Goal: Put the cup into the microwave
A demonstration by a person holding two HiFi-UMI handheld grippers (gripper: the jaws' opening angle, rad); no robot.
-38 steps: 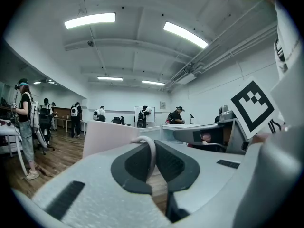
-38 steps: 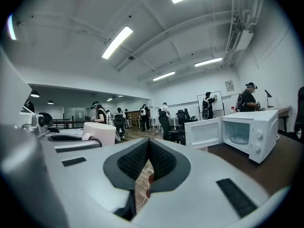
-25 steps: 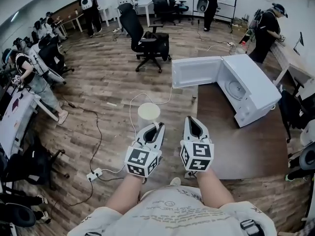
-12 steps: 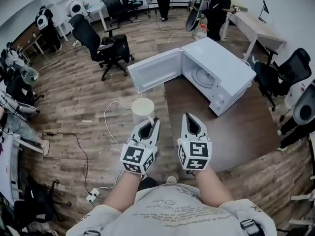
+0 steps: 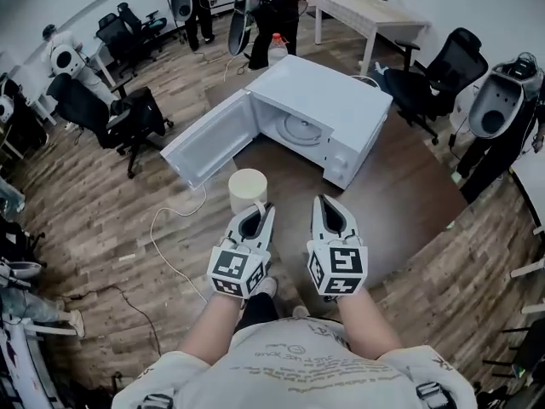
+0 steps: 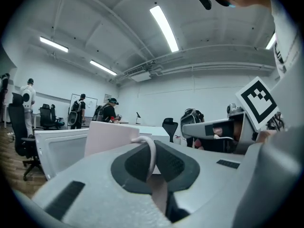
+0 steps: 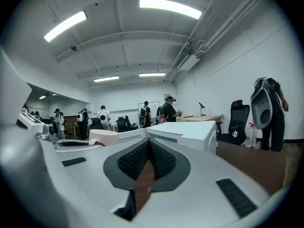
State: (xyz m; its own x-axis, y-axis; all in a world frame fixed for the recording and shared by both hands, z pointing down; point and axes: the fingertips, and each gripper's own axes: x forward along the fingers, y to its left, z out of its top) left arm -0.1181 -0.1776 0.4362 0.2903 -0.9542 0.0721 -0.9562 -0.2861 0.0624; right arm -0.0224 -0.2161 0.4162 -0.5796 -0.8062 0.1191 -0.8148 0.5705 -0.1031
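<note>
**Left gripper** (image 5: 259,211): jaws clamped on the thin looped handle (image 6: 152,153) of the cup. It is carried about level and aimed toward the microwave.

**Right gripper** (image 5: 323,203): jaws together with nothing between the pads. It is held just beside the left gripper, parallel to it and not touching.

**Cup** (image 5: 247,188): cream, straight-sided and upright. It hangs off the far side of the left gripper's tips and lies left of the right gripper's line. Whether its base clears the tabletop cannot be told.

**Table** (image 5: 400,207): dark brown top. A bare stretch runs from both grippers to the microwave, and there is more open surface to the right. The left edge passes close by the cup, with plank floor (image 5: 102,220) beyond it.

**Microwave** (image 5: 336,100): white, set at an angle on the far part of the table. The cavity, with its round turntable (image 5: 300,130), faces the grippers. The control-panel corner (image 5: 344,164) is the part nearest the right gripper.

**Door** (image 5: 209,139): swung wide to the left, reaching out past the table edge over the floor. Its lower edge is near the cup but apart from it.

**Cup relative to the cavity:** the cup sits between the gripper tips and the open mouth. It is well short of the mouth and slightly left of its centre.

**Surroundings:**
- Office chairs to the left (image 5: 115,113) and right (image 5: 430,79).
- A white cable (image 5: 170,250) on the floor.
- A light desk (image 5: 366,14) and standing people (image 5: 268,7) at the back.
</note>
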